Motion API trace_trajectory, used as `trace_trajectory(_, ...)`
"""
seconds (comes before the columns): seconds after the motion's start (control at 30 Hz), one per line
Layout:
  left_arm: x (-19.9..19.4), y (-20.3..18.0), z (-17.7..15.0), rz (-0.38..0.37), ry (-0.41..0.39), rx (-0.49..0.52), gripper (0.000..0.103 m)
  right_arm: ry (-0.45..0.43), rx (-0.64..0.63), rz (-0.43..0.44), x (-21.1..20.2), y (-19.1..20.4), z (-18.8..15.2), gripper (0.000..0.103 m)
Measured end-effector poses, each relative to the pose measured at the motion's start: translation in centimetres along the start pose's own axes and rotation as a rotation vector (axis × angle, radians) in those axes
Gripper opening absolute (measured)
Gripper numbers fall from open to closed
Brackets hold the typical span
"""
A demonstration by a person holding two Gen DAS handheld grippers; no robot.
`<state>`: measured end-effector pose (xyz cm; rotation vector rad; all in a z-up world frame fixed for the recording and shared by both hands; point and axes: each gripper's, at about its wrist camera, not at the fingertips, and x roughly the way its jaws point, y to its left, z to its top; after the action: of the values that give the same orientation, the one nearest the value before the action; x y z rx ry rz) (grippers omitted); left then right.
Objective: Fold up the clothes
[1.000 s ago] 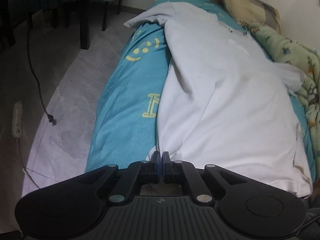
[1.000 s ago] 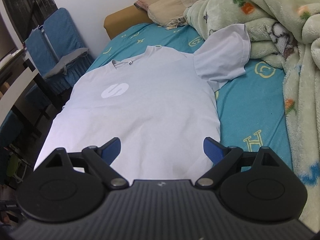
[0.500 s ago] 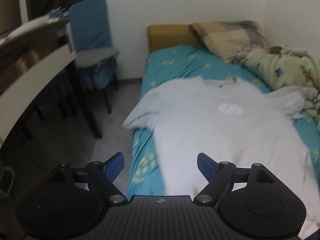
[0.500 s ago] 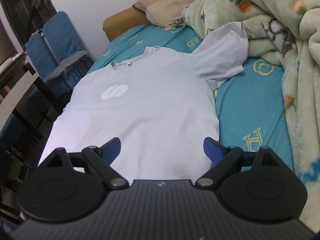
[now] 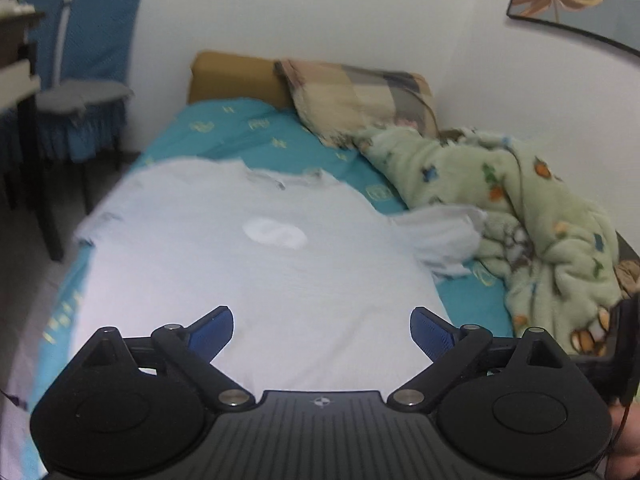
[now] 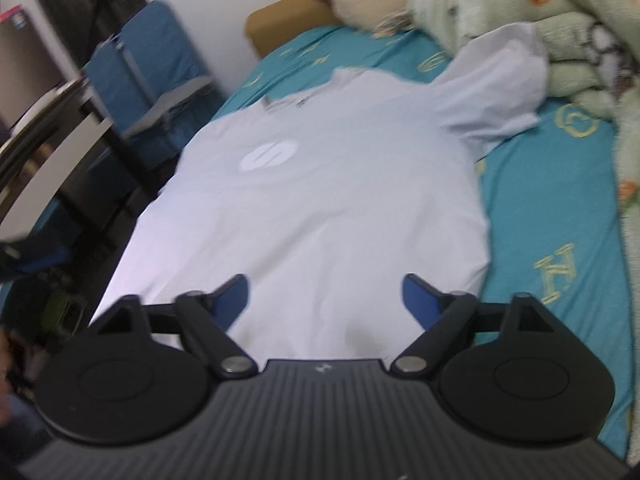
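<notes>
A white T-shirt [image 5: 256, 276] [image 6: 320, 216] with a round white logo on the chest lies spread face up on the teal bed sheet [image 5: 248, 128] [image 6: 552, 216], collar at the far end. Its right sleeve [image 6: 496, 92] rests against the green blanket. My left gripper [image 5: 322, 330] hovers above the shirt's near hem, its jaws still opening, with nothing between them. My right gripper [image 6: 326, 298] also hangs over the near hem; its jaws are closing and hold nothing, the pads clear of the cloth.
A crumpled green fleece blanket [image 5: 520, 216] [image 6: 560, 16] fills the bed's right side. A checked pillow [image 5: 360, 96] leans on the mustard headboard [image 5: 232, 80]. A blue-covered chair [image 5: 84, 76] [image 6: 152, 76] and a dark table [image 6: 52, 148] stand to the left of the bed.
My left gripper let go of the shirt's left edge, opened wide, rose and swung to face up the bed. My right gripper's jaws narrowed slightly; the shirt now lies flat.
</notes>
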<state>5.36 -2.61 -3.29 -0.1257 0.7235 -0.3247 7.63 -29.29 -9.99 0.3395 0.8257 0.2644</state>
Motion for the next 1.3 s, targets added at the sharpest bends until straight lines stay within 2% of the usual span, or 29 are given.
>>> trace_trajectory(0.1,1.8,0.2,-2.2,0.069,0.051,0.094,0.097,0.061,-0.043,0.031,0.6,1.0,-0.7,0.075)
trace_trajectory(0.13,2.2,0.8,-2.4,0.087,0.062,0.094,0.096,0.084,-0.052,0.036,0.6,1.5,-1.0,0.075)
trace_trajectory(0.2,2.8,2.3,-2.3,0.103,0.072,0.052,0.096,0.129,-0.070,0.046,0.8,2.4,-1.5,0.075)
trace_trajectory(0.37,2.7,6.3,-1.2,0.107,0.053,-0.048,0.096,0.277,-0.174,-0.006,0.5,6.0,-3.9,0.074)
trace_trajectory(0.57,2.1,8.2,-1.0,0.118,0.044,-0.066,0.096,0.456,-0.290,-0.097,2.9,10.0,-6.6,0.072)
trace_trajectory(0.6,2.1,8.4,-1.1,0.123,0.048,-0.069,0.096,0.476,-0.287,-0.131,3.4,10.2,-7.0,0.055)
trace_trajectory(0.63,2.1,8.6,-1.2,0.129,0.051,-0.070,0.096,0.478,-0.278,-0.160,3.5,10.1,-7.1,0.044)
trace_trajectory(0.67,2.1,8.9,-1.3,0.134,0.053,-0.069,0.096,0.479,-0.267,-0.190,3.6,10.0,-7.1,0.024)
trace_trajectory(0.7,2.1,9.0,-1.4,0.139,0.053,-0.068,0.096,0.479,-0.257,-0.219,3.7,9.9,-7.1,0.011)
trace_trajectory(0.77,1.8,9.1,-1.6,0.149,0.054,-0.061,0.096,0.449,-0.201,-0.264,2.5,9.3,-6.4,0.007)
trace_trajectory(0.93,0.9,9.5,-2.1,0.162,0.045,-0.087,0.096,0.306,-0.085,-0.391,-4.6,7.5,-4.2,0.006)
trace_trajectory(1.03,0.3,9.3,-2.3,0.149,0.040,-0.099,0.096,0.258,-0.045,-0.450,-8.6,6.6,-4.4,0.006)
trace_trajectory(1.17,-0.6,8.2,-2.7,0.149,0.029,-0.067,0.096,0.235,0.068,-0.473,-11.5,5.1,-5.4,0.009)
trace_trajectory(1.23,-1.0,7.6,-3.1,0.152,0.022,-0.045,0.096,0.211,0.093,-0.419,-12.5,5.0,-5.3,0.011)
trace_trajectory(1.27,-1.3,7.3,-3.2,0.153,0.015,-0.036,0.096,0.199,0.105,-0.391,-13.1,5.0,-5.3,0.020)
trace_trajectory(1.3,-1.6,7.0,-3.3,0.152,0.007,-0.029,0.096,0.182,0.117,-0.364,-13.3,5.1,-5.1,0.044)
